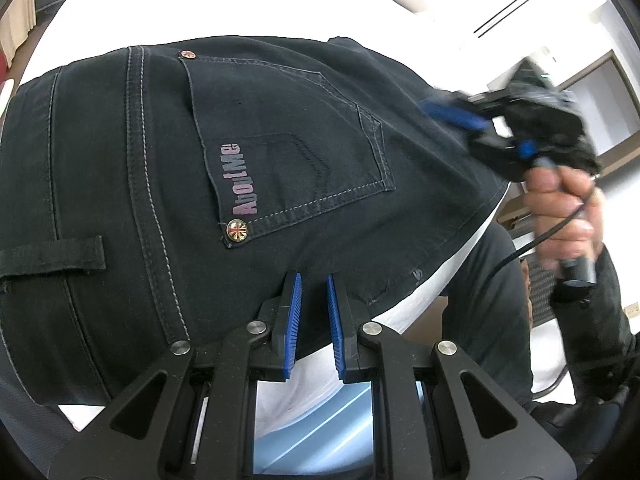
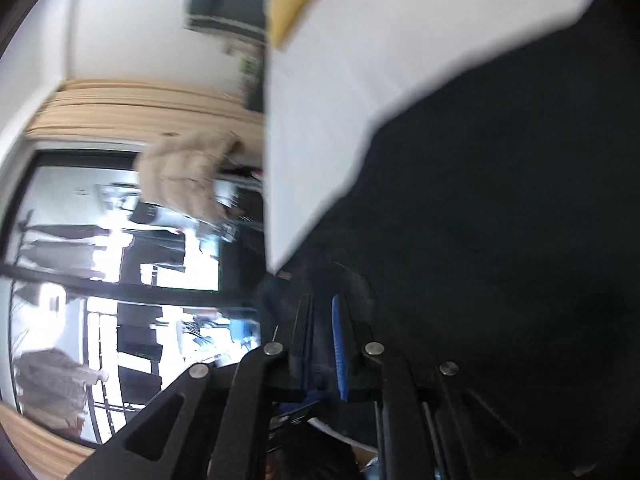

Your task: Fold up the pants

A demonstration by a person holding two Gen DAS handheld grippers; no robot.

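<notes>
The pants [image 1: 280, 152] lie spread on the white counter [image 1: 408, 320], seat up, so the back pocket [image 1: 296, 148] with its pink lettering and the rivet [image 1: 238, 231] at its corner face the left camera; a belt loop [image 1: 60, 254] shows at the left and the dark cloth fills most of that view. The left hand-held gripper [image 1: 314, 322] sits low over the near edge of the cloth with its blue pads [image 1: 294, 320] a narrow gap apart and nothing visibly pinched between them. The right hand-held gripper [image 1: 452, 114] is at the far right edge of the pants, blurred; its blue fingers touch or nearly touch the cloth there, and whether they have caught it I cannot tell. In its own view that gripper [image 2: 320, 344] shows a slim gap between its pads, dark cloth close around them, the picture smeared. The person's hand [image 1: 568, 216] wraps the grip from the right, wrist cocked, cable trailing down. The step looks like taking the edges for a fold: it would go best if both grippers bite the full thickness of cloth at matching points, lift together, and carry the edge over evenly so the seams line up without dragging the lower layer.
</notes>
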